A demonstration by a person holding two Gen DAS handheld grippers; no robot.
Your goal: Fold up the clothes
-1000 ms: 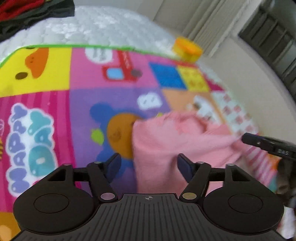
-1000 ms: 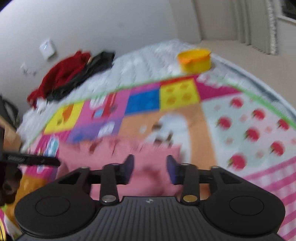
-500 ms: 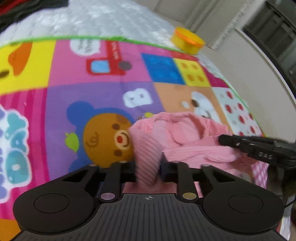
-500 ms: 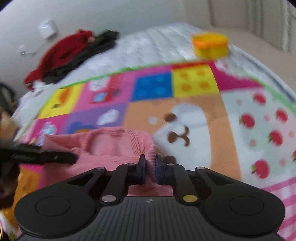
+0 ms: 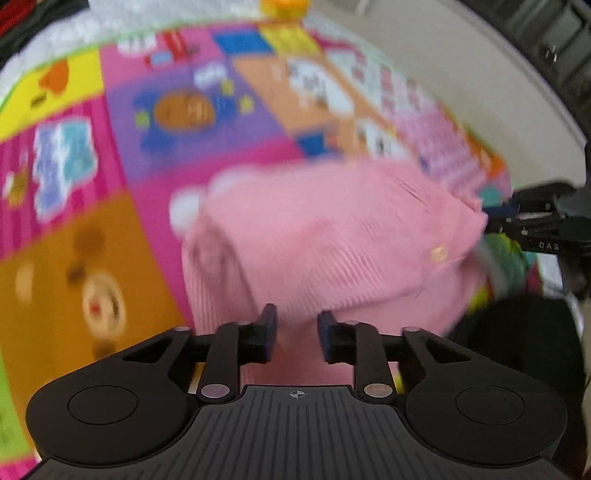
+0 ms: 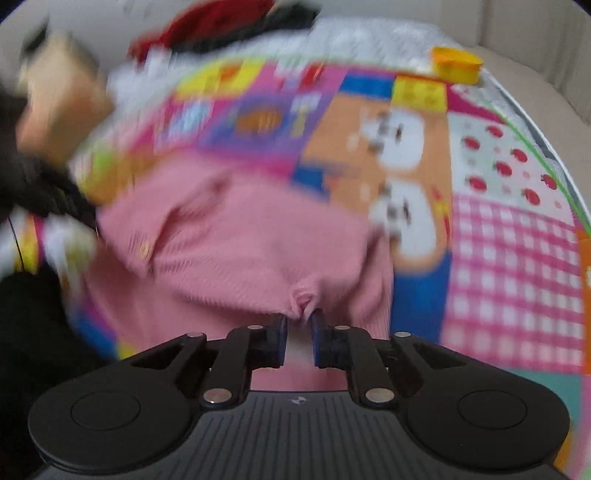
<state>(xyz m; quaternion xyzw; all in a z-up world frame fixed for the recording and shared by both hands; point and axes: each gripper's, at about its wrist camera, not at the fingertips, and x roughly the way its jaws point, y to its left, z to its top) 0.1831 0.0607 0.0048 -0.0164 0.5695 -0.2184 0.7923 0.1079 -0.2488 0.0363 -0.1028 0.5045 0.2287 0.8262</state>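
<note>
Pink ribbed knit fills the near ground of both wrist views. In the left wrist view the left claw (image 5: pixel 294 334) has its two blue-padded fingers set a moderate gap apart, and the pink garment (image 5: pixel 332 243) passes down between them; whether the pads press the cloth or only stand beside it cannot be told through the blur. In the right wrist view the right claw (image 6: pixel 298 338) is nearly closed, its pads a narrow slit apart, with a puckered pinch of the same pink garment (image 6: pixel 240 240) bunched just at the fingertips and held there. From that pinch the cloth spreads away and to the left, a small pale button visible near its left edge. In the left wrist view the garment rises ahead of the claw and reaches to the right, where the right claw (image 5: pixel 532 221) shows as a dark shape touching the cloth's far right edge. Beneath the garment lies a colourful patchwork play mat (image 6: pixel 517 221) with pink check, strawberries and cartoon animals, spread over a white quilted bed (image 6: pixel 369 40). Farther back an orange-and-yellow container (image 6: pixel 458 64) sits on the bed near the mat's far corner, and a heap of red and dark clothes (image 6: pixel 229 26) lies at the far left
</note>
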